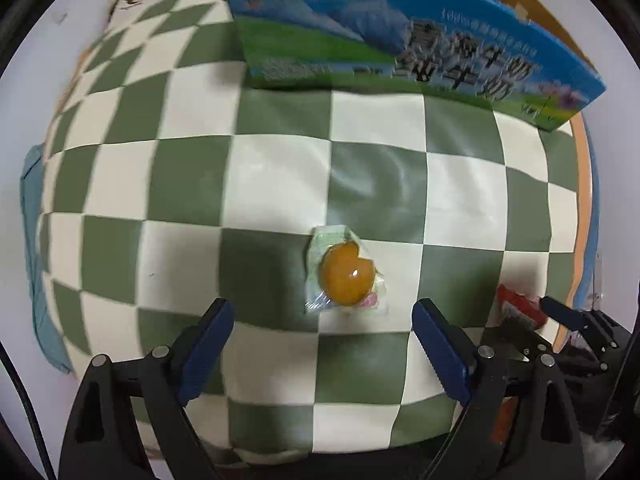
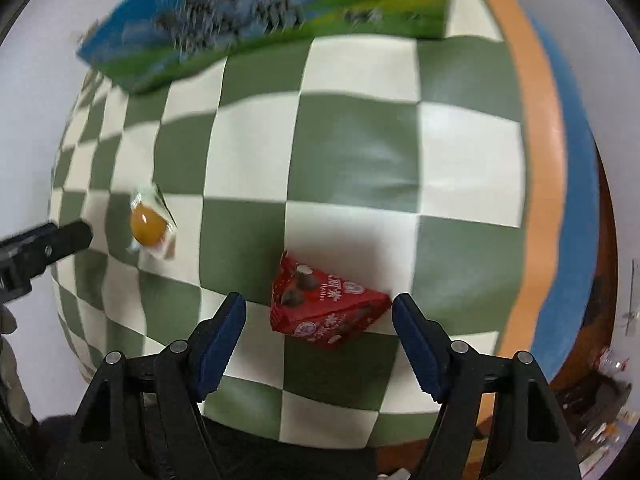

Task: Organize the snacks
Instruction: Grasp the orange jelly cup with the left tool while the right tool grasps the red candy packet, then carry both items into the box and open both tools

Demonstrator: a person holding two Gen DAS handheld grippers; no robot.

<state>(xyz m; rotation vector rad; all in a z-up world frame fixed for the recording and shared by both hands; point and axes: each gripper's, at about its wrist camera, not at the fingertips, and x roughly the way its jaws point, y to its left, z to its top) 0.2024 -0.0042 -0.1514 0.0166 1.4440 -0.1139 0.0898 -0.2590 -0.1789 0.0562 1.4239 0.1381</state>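
Two snacks lie on the green-and-white checkered cloth, each one just ahead of a gripper.

In the left wrist view, the left gripper has its jaws spread wide, nothing between them. A clear packet holding an orange jelly lies flat on the cloth at about 12 o'clock from the fingertips, just beyond them and slightly right of center. At 3 o'clock from the packet, near the cloth's right edge, a bit of the red wrapper and the right gripper's dark finger show.

In the right wrist view, the right gripper is likewise wide open and holds nothing. A red triangular snack packet with white print rests on the cloth between the spread fingertips, touching neither as far as the view shows. The jelly packet sits at about 10 o'clock from it, well apart, with the tip of the left gripper beside it at 9 o'clock.

A blue-and-green printed carton stands at the far edge of the cloth, at 12 o'clock in both views; its lettering is blurred. An orange and blue table rim borders the cloth at 3 o'clock.
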